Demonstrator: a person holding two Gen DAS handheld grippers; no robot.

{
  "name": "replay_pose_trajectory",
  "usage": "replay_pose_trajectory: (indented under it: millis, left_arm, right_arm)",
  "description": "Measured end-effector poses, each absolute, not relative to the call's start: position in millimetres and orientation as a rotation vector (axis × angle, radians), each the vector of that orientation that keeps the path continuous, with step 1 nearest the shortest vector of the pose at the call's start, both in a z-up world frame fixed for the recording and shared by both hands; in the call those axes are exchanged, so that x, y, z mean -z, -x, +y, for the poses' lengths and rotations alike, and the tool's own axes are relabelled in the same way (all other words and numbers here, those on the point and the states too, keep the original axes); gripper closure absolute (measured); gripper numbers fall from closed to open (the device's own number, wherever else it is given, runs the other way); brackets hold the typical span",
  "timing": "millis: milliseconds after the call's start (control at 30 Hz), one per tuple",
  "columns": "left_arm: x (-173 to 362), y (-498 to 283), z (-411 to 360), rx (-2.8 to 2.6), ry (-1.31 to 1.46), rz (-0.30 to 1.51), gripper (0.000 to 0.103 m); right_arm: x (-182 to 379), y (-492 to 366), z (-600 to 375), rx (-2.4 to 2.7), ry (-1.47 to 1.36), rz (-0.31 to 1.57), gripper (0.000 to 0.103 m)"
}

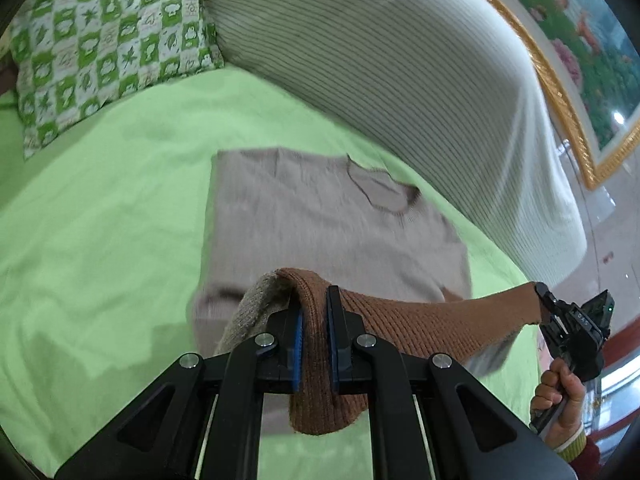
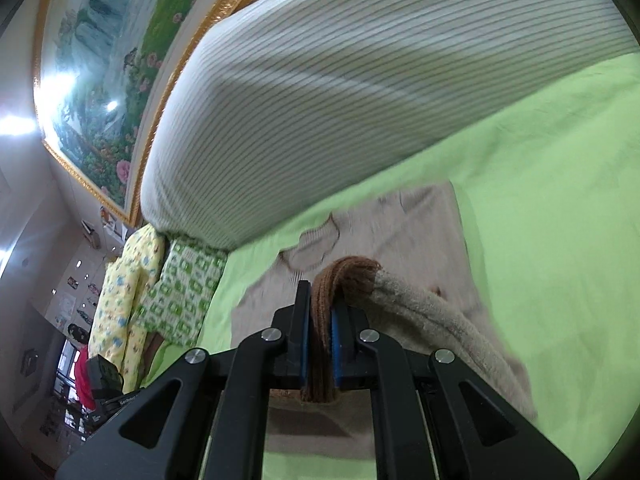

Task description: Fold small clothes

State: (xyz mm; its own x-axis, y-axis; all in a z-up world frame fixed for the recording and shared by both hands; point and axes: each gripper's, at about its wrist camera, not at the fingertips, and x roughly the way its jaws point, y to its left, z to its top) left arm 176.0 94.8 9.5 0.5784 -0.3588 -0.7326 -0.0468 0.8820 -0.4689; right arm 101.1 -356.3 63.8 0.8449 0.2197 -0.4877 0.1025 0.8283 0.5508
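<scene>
On the green sheet (image 1: 100,240), the left gripper (image 1: 314,332) and the right gripper (image 2: 320,344) each pinch the beige sweater's (image 1: 320,216) brown hem (image 1: 420,320) (lifted taut between them), so carry both corners level toward the neckline (image 1: 384,196).

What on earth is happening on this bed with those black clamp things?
A person is folding a small beige sweater that lies on a green bedsheet. Each hand holds a pair of tongs. The left tongs and the right tongs are both shut on the sweater's brown ribbed hem, which is lifted off the bed and stretched between them. The neck end lies flat, near a big striped pillow. The fold is not yet laid down.
</scene>
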Motion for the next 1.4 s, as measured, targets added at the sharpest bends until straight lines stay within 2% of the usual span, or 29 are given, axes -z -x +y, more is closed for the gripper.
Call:
replay_pose_trajectory:
  millis: [300, 767, 900, 967, 1000, 1033, 1067, 1100, 1200, 1400]
  left_arm:
    - [20.5, -266.2, 91.0, 0.098, 0.494, 0.973, 0.095]
    - [67.8, -337.8, 89.4, 0.028, 0.497, 1.029, 0.094]
    - [72.3, -344.2, 88.3, 0.007, 0.517, 1.045, 0.086]
    - [68.0, -343.3, 90.6, 0.015, 0.546, 1.033, 0.077]
    - [62.5, -341.0, 91.8, 0.007, 0.542, 1.012, 0.066]
    - [57.6, -338.7, 92.0, -0.014, 0.524, 0.996, 0.049]
    - [51.9, -335.8, 92.4, -0.037, 0.504, 0.975, 0.042]
    - [45.6, -332.5, 92.9, -0.053, 0.488, 0.952, 0.037]
    - [32.2, -322.5, 95.8, -0.050, 0.482, 0.927, 0.037]
    - [24.4, -291.4, 65.5, 0.085, 0.405, 0.963, 0.037]
  right_arm:
    - [-44.2, -189.7, -374.5, -0.039, -0.551, 0.636, 0.093]
    - [3.7, -271.1, -402.0, 0.042, -0.554, 0.714, 0.093]
    - [14.2, -279.5, -410.7, 0.060, -0.604, 0.755, 0.089]
    - [13.0, -278.8, -411.9, 0.061, -0.614, 0.749, 0.083]
    - [9.8, -276.7, -412.4, 0.064, -0.608, 0.741, 0.080]
    - [6.0, -274.0, -412.6, 0.068, -0.597, 0.730, 0.070]
    - [1.4, -270.7, -412.5, 0.075, -0.587, 0.714, 0.058]
    - [-4.6, -266.2, -412.5, 0.080, -0.581, 0.692, 0.055]
    - [-21.2, -253.9, -409.9, 0.081, -0.552, 0.639, 0.054]
    - [-35.4, -229.4, -381.1, -0.028, -0.453, 0.659, 0.054]
